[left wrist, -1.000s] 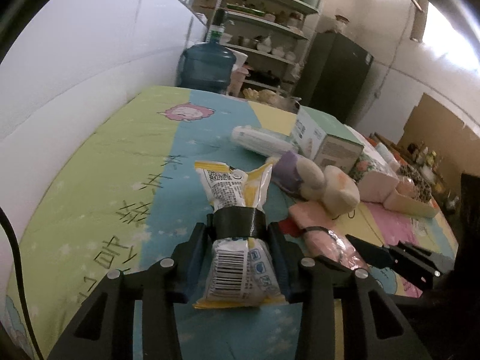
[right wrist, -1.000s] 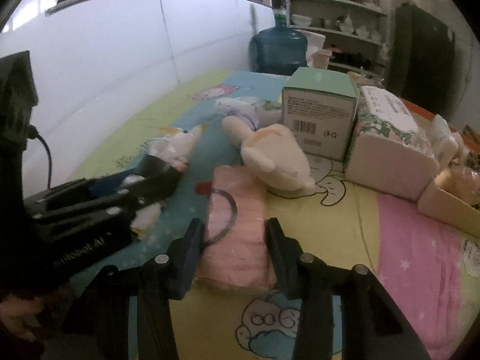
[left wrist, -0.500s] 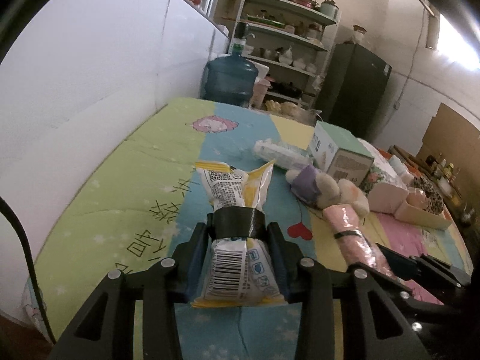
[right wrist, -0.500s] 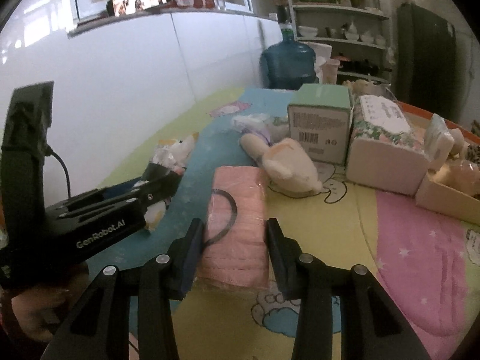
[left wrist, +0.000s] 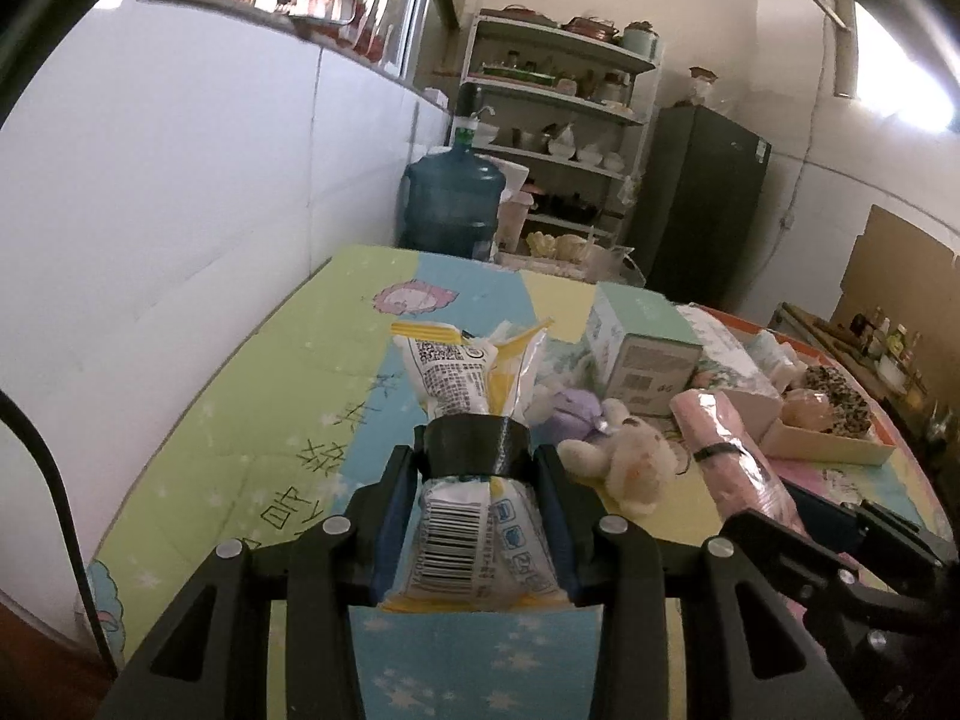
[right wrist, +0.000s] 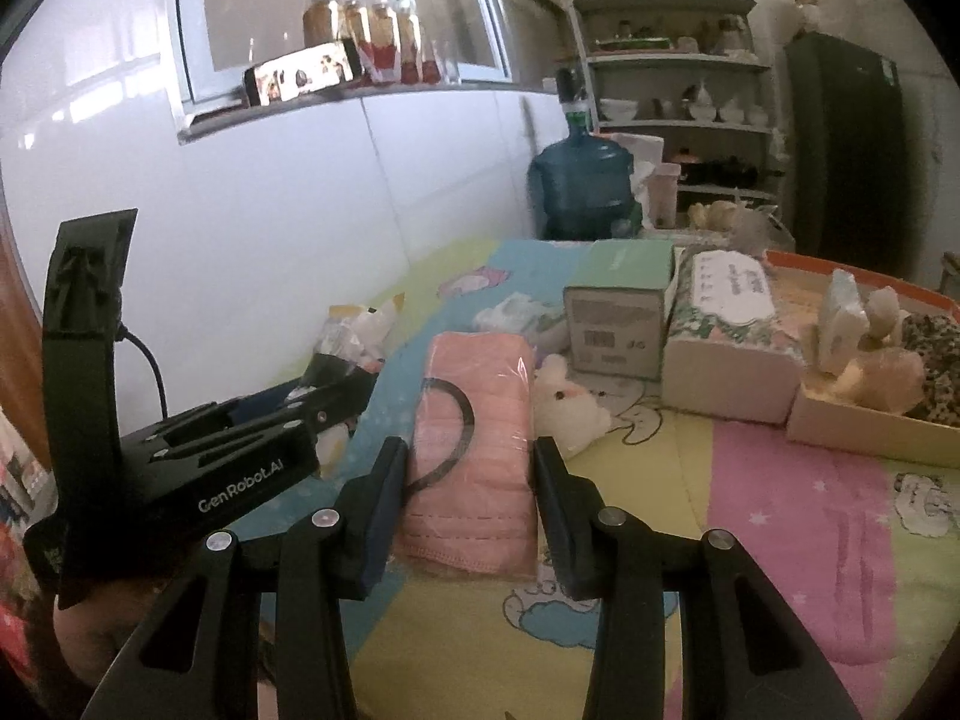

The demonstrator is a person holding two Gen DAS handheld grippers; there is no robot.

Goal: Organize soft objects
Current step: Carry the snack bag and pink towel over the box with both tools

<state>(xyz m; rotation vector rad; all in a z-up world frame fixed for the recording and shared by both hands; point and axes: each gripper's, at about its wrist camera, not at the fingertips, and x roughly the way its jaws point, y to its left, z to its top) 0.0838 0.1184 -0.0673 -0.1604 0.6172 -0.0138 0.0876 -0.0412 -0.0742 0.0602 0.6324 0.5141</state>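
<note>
My left gripper (left wrist: 477, 468) is shut on a yellow and white snack packet (left wrist: 462, 384) with a black band, held above the table. My right gripper (right wrist: 471, 468) is shut on a pink pack of face masks (right wrist: 474, 420) in clear wrap, also lifted; the pack also shows in the left wrist view (left wrist: 726, 450). The left gripper with its packet shows at the left of the right wrist view (right wrist: 354, 384). A cream and purple plush toy (left wrist: 624, 456) lies on the colourful mat (left wrist: 252, 420) between the two grippers.
A green and white box (right wrist: 618, 306) and a floral tissue pack (right wrist: 726, 324) stand behind the plush. A cardboard tray (right wrist: 870, 432) with soft items sits at the right. A blue water jug (left wrist: 450, 204), shelves and a dark fridge stand beyond the table. A white wall runs along the left.
Both grippers have risen and pulled back from the table with their packs held. The table contents now look farther away and lower.
</note>
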